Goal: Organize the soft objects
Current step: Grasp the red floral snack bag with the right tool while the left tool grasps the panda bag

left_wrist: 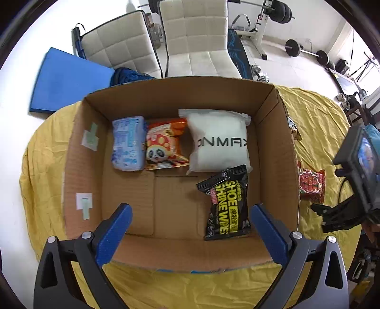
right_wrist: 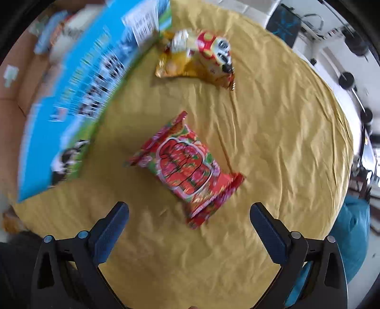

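An open cardboard box (left_wrist: 273, 147) stands on a yellow cloth. Inside lie a blue tissue pack (left_wrist: 129, 143), an orange panda snack bag (left_wrist: 163, 145), a white pillow pack (left_wrist: 219, 140) and a black shoe shine wipes pack (left_wrist: 226, 204). My left gripper (left_wrist: 190, 209) is open and empty above the box's near side. My right gripper (right_wrist: 188, 206) is open and empty just above a red snack bag (right_wrist: 187, 166) on the cloth; that bag also shows in the left wrist view (left_wrist: 311, 184). A yellow panda snack bag (right_wrist: 199, 57) lies farther off.
The box's printed blue outer wall (right_wrist: 78, 95) runs along the left of the right wrist view. The round table's yellow cloth (right_wrist: 273, 142) extends right. Two white chairs (left_wrist: 194, 38) stand behind the table, with a blue mat (left_wrist: 66, 80) and gym equipment (left_wrist: 273, 14).
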The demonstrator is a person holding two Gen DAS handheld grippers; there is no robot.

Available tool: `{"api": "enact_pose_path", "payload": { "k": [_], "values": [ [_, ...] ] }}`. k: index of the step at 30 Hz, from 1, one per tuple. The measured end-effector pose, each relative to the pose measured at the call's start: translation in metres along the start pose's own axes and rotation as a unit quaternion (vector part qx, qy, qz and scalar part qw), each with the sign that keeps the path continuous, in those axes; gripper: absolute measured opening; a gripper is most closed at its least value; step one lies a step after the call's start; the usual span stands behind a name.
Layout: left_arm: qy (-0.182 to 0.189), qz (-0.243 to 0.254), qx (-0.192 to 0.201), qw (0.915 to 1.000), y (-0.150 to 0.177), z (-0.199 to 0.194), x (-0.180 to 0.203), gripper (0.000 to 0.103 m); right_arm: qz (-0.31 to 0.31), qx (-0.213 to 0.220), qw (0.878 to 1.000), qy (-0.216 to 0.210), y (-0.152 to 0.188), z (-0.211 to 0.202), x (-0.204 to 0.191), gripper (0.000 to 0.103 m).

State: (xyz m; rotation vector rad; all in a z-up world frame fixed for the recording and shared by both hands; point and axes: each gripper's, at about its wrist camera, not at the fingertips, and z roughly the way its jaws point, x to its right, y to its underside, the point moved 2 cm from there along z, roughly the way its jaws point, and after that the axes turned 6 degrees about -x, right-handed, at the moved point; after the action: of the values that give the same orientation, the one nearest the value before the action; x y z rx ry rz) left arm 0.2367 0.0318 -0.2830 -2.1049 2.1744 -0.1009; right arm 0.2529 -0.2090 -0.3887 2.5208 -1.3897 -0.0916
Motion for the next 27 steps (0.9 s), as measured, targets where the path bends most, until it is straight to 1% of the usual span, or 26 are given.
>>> {"api": "enact_pose_path", "payload": {
  "k": [5, 7, 8, 10, 12, 13, 15, 16, 17, 19, 21, 24, 25, 26, 27],
  "values": [
    [-0.015, 0.001, -0.030, 0.9994, -0.017, 0.028, 0.018, 0.103, -0.058, -0.052, 0.997, 0.011, -0.021, 0.045, 0.002, 0.103],
    [-0.024, 0.004, -0.034, 0.9991, -0.023, 0.033, 0.023, 0.103, -0.057, -0.067, 0.996, 0.012, -0.025, 0.058, 0.007, 0.091],
    [-0.028, 0.004, -0.035, 0.9990, -0.025, 0.034, 0.024, 0.103, -0.046, -0.064, 0.997, -0.004, -0.027, 0.059, 0.011, 0.090],
    [-0.031, 0.001, -0.035, 0.9989, -0.030, 0.033, 0.027, 0.103, -0.012, -0.048, 0.999, -0.022, -0.027, 0.052, 0.023, 0.079],
    [-0.028, 0.000, -0.029, 0.9992, -0.037, 0.027, 0.031, 0.103, 0.038, -0.035, 0.998, -0.046, -0.023, 0.046, 0.039, 0.070],
    [-0.027, 0.001, -0.023, 0.9994, -0.041, 0.022, 0.034, 0.103, 0.064, -0.032, 0.996, -0.058, -0.019, 0.045, 0.047, 0.068],
    [-0.022, 0.011, -0.005, 0.9997, -0.052, 0.009, 0.046, 0.103, 0.135, -0.042, 0.986, -0.094, -0.006, 0.047, 0.068, 0.065],
    [-0.021, 0.022, 0.005, 0.9995, -0.060, 0.001, 0.058, 0.103, 0.170, -0.047, 0.978, -0.112, 0.001, 0.049, 0.078, 0.065],
    [-0.021, 0.031, 0.009, 0.9993, -0.066, -0.004, 0.067, 0.103, 0.208, -0.044, 0.968, -0.135, 0.010, 0.049, 0.090, 0.064],
    [-0.018, 0.057, 0.017, 0.9981, -0.082, -0.010, 0.091, 0.103, 0.248, -0.031, 0.958, -0.140, 0.023, 0.045, 0.107, 0.064],
    [-0.034, 0.115, 0.020, 0.9926, -0.104, -0.010, 0.128, 0.103, 0.300, -0.018, 0.943, -0.141, 0.041, 0.041, 0.131, 0.063],
    [-0.073, 0.204, 0.018, 0.9760, -0.133, 0.003, 0.181, 0.103, 0.372, 0.000, 0.918, -0.140, 0.069, 0.033, 0.170, 0.062],
    [-0.090, 0.234, 0.013, 0.9680, -0.141, 0.011, 0.198, 0.103, 0.390, 0.003, 0.909, -0.143, 0.077, 0.031, 0.182, 0.062],
    [-0.110, 0.268, 0.004, 0.9571, -0.149, 0.024, 0.217, 0.103, 0.399, 0.002, 0.906, -0.145, 0.083, 0.031, 0.190, 0.062],
    [-0.121, 0.299, -0.008, 0.9464, -0.155, 0.036, 0.232, 0.103, 0.402, 0.000, 0.904, -0.146, 0.088, 0.031, 0.198, 0.062]
  ]
}}
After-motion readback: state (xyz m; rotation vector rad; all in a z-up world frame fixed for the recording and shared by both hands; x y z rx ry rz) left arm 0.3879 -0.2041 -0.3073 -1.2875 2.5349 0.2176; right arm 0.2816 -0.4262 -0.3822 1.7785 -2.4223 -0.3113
